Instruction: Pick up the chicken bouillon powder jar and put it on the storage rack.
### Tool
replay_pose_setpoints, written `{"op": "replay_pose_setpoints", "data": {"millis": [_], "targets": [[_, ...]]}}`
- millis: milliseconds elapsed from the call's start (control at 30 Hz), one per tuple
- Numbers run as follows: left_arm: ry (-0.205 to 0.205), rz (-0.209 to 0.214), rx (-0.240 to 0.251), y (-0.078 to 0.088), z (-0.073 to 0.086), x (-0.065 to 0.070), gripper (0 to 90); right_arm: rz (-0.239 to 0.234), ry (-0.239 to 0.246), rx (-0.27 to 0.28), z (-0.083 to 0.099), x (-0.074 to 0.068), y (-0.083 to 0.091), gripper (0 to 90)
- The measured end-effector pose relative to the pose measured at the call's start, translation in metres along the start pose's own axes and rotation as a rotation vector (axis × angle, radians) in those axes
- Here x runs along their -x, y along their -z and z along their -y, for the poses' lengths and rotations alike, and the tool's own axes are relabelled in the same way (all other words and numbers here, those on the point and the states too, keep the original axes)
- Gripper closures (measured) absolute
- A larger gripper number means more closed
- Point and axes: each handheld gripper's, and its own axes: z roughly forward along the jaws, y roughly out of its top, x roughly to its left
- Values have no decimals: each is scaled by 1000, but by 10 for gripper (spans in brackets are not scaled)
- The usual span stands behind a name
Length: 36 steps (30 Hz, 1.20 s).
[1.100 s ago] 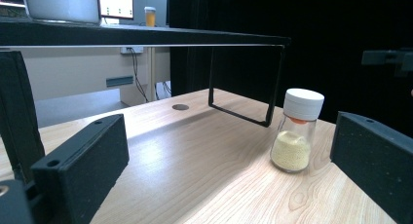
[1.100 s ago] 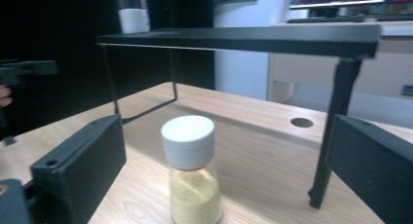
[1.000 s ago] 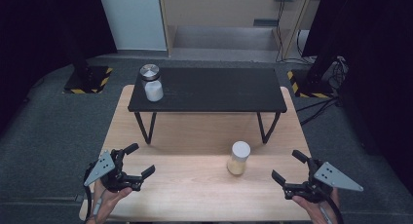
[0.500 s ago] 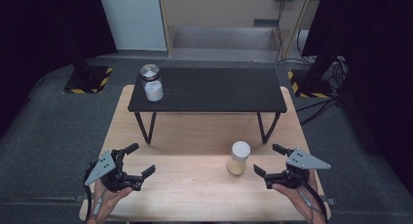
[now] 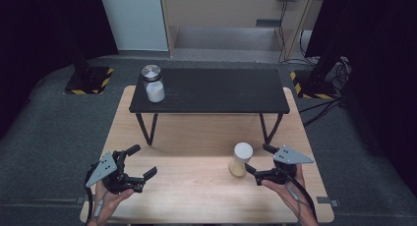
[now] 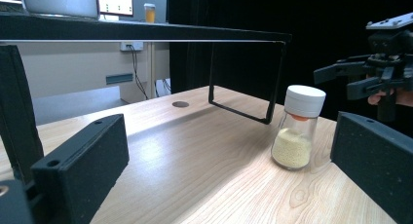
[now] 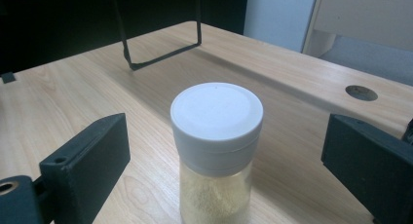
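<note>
The spice jar (image 5: pixel 241 159), white cap, yellowish grains inside, stood upright on the wooden bench (image 5: pixel 196 196), w/ the right gripper (image 5: pixel 259 163) just beside it on its right. That gripper's jaws were spread wide, pointing at the jar but not touching it. In the right gripper view the jar (image 7: pixel 216 151) sat centred between the two black jaws, a gap on each side. It stood in front of the black raised shelf (image 5: pixel 211 91), near the shelf's right-hand leg (image 5: pixel 269 130).

The left gripper (image 5: pixel 138 164) was well apart from the jar, over the bench's near left part, jaws also spread and holding nothing. From the left gripper view the jar (image 6: pixel 298 127) showed right of centre, w/ the right gripper (image 6: pixel 336 80) beyond it.

On the shelf's far left end stood a second jar (image 5: pixel 154 83), metal lid.
</note>
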Motion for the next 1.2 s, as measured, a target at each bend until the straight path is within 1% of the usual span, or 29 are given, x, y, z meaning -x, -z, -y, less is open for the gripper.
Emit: {"op": "replay_pose_setpoints", "data": {"millis": [100, 133, 167, 233, 367, 567, 667, 733, 767, 833, 867, 900, 933, 1033, 1200], "targets": [[0, 2, 0, 0, 0, 0, 0, -1, 3, -4, 1, -1, -8, 40], [0, 2, 0, 0, 0, 0, 0, -1, 3, -4, 1, -1, -8, 40], [2, 2, 0, 0, 0, 0, 0, -3, 5, -9, 2, -2, -15, 42], [1, 1, 1, 0, 0, 0, 0, -7, 2, -11, 3, -3, -21, 50], [4, 1, 3, 0, 0, 0, 0, -7, -23, -9, 8, -3, -30, 69], [5, 2, 1, 0, 0, -1, 0, 10, -39, -10, 12, -4, -41, 92], [4, 3, 1, 0, 0, -1, 0, 11, -41, -13, 13, -3, -43, 108], [3, 4, 1, 0, 0, -1, 0, 15, -39, -7, 14, -3, -45, 140], [3, 4, 0, 0, 0, -1, 0, 14, -37, -7, 14, -3, -46, 174], [0, 4, -3, 0, 0, -1, 0, 10, -23, -11, 14, -2, -47, 287], [2, 3, 0, 0, 0, -1, 0, -1, -26, -13, 15, 0, -47, 333], [3, 3, 1, 0, 0, -1, 0, -7, -33, -7, 16, 0, -47, 335], [4, 2, 1, 0, 0, -1, 0, 6, -20, -10, 15, -4, -48, 336], [3, 3, 0, 0, 0, -1, 0, 10, -15, -13, 13, -5, -48, 337], [-1, 2, -2, 0, 0, -1, 0, 15, -27, -18, 12, -6, -46, 337]]}}
